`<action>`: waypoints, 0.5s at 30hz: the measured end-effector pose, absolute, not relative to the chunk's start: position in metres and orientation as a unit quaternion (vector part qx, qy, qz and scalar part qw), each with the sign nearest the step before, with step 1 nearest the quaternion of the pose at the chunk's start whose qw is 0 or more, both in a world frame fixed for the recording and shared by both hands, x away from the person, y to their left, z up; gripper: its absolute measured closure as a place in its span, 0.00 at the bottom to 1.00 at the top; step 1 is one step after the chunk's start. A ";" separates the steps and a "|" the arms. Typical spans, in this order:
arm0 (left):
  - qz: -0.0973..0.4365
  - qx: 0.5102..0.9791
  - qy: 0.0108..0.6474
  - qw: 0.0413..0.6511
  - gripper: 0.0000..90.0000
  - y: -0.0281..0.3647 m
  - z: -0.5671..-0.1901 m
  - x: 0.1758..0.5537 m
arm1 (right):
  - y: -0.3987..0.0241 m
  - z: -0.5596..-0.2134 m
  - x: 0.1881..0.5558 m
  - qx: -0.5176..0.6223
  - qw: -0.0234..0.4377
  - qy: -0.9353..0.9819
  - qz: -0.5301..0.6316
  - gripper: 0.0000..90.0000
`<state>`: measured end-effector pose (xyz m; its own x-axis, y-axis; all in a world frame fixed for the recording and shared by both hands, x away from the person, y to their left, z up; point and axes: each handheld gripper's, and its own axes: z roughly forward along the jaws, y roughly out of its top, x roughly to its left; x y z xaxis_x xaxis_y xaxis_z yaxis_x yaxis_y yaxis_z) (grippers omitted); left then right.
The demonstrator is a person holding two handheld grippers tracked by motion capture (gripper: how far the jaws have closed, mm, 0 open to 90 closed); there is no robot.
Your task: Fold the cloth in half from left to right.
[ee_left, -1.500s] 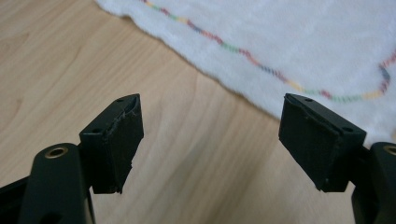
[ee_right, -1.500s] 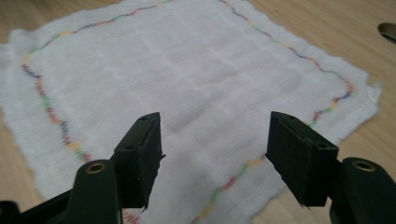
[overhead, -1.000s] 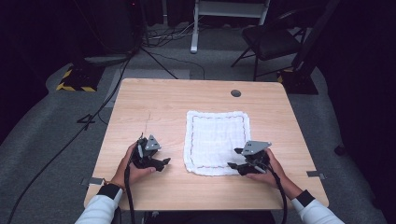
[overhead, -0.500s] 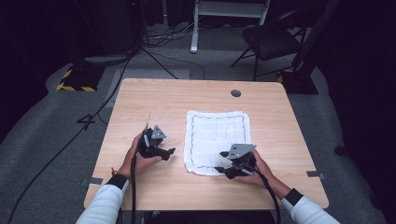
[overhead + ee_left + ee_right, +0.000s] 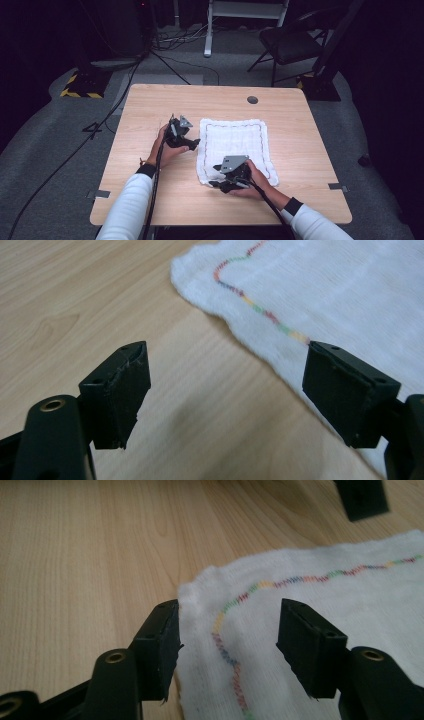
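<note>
High view: white cloth point(image 5: 235, 147) with multicoloured stitched border lies flat on the wooden table point(image 5: 150, 205). My left gripper point(image 5: 192, 145) hovers at its left edge, jaws spread wide, one over cloth, one over bare wood. My right gripper point(image 5: 214, 184) straddles the near-left corner, jaws parted, gripping nothing.

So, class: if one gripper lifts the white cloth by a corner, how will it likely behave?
The white cloth will probably droop and fold: it lies flat and thin, with wavy edges. It looks light, so a push may bunch it on the table rather than slide it whole. Its knitted texture should give the right gripper fair grip; its jaws stand open astride the corner.
</note>
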<state>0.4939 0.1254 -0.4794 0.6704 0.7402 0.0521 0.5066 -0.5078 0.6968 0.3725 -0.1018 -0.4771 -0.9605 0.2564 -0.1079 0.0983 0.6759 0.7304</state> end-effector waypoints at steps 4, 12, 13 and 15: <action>0.173 0.840 0.381 0.346 0.21 0.112 -0.481 0.514 | -0.090 -0.478 0.373 0.092 0.100 0.911 0.389 0.52; 0.186 0.830 0.407 0.332 0.20 0.090 -0.489 0.542 | -0.075 -0.484 0.374 0.090 0.100 0.912 0.387 0.52; 0.186 0.830 0.407 0.332 0.20 0.090 -0.489 0.542 | -0.075 -0.484 0.374 0.090 0.100 0.912 0.387 0.52; 0.184 0.829 0.414 0.329 0.20 0.086 -0.492 0.548 | -0.072 -0.486 0.374 0.088 0.103 0.913 0.385 0.52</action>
<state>0.5481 0.0863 -0.4916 0.5892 0.8073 0.0335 0.5648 -0.4411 0.6974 0.3743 -0.0724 -0.4856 -0.9633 0.2399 -0.1200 0.0815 0.6879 0.7212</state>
